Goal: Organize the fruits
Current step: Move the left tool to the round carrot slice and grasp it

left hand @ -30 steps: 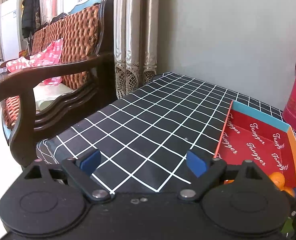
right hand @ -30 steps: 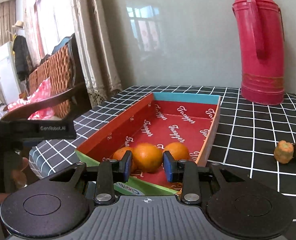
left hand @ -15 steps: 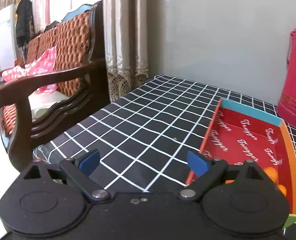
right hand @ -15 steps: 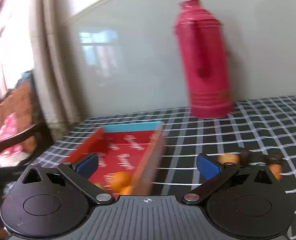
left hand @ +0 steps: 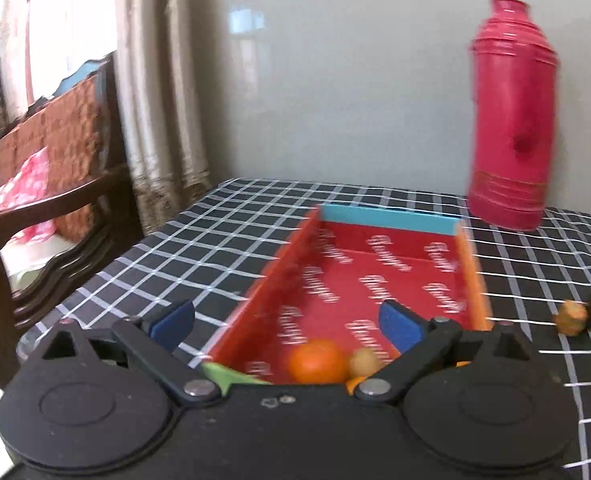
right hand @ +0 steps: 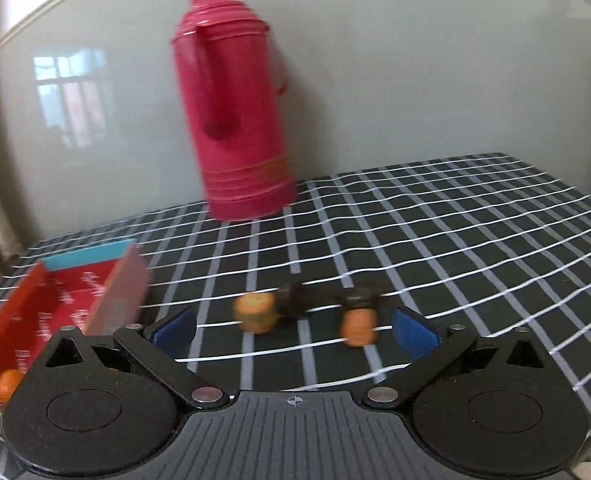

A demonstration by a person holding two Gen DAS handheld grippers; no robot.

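A red cardboard tray with a blue far wall lies on the checked table. An orange and a smaller pale fruit sit at its near end. My left gripper is open and empty, just in front of the tray's near end. My right gripper is open and empty. Just beyond it lie two small orange fruits and two dark ones on the cloth. The tray shows at the left of the right wrist view, with an orange inside.
A tall red thermos stands against the wall behind the tray; it also shows in the right wrist view. A wooden armchair stands left of the table. Small fruits lie right of the tray.
My right gripper let go of the orange in the tray, opened wide and swung right toward the loose small fruits. My left gripper swung right to face the tray.
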